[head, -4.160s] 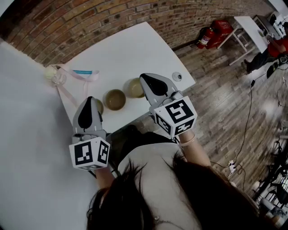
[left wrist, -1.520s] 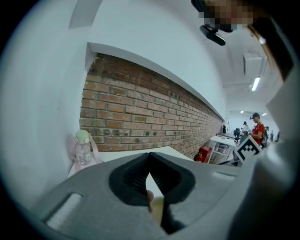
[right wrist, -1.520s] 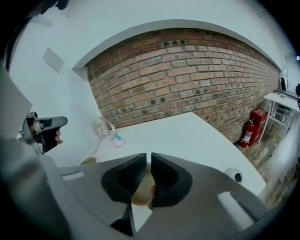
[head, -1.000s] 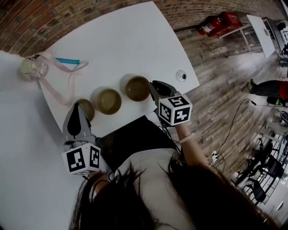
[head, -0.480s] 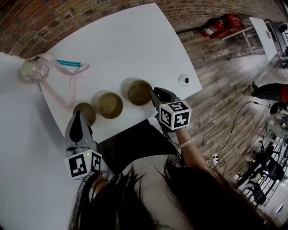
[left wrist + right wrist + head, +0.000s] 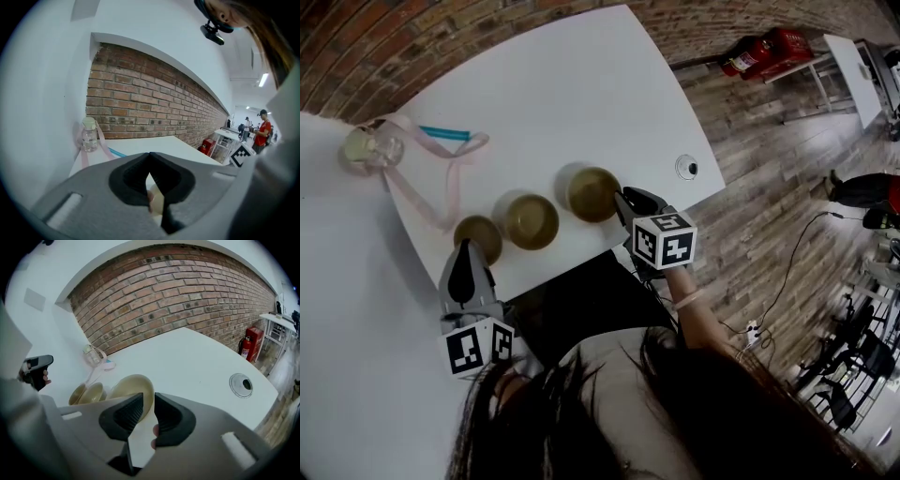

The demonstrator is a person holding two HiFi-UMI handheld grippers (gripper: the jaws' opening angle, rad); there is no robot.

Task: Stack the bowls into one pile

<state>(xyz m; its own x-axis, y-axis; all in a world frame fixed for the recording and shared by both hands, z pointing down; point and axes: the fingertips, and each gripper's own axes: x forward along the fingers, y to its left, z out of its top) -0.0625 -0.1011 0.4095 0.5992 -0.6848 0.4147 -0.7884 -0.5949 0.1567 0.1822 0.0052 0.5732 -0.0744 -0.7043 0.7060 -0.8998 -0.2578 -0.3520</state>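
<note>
Bowls (image 6: 532, 220) sit unstacked in a row by the table (image 6: 572, 84) edge, right gripper (image 6: 624, 199) slightly apart at the right bowl (image 6: 592, 194) rim, left gripper (image 6: 467, 247) pressed together on nothing, so a thin rim bite could easily slip.

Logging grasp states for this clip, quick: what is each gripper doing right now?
Left gripper: shut, holding nothing.
Right gripper: open, fingers astride the rim of the rightmost bowl, not clamped.
</note>
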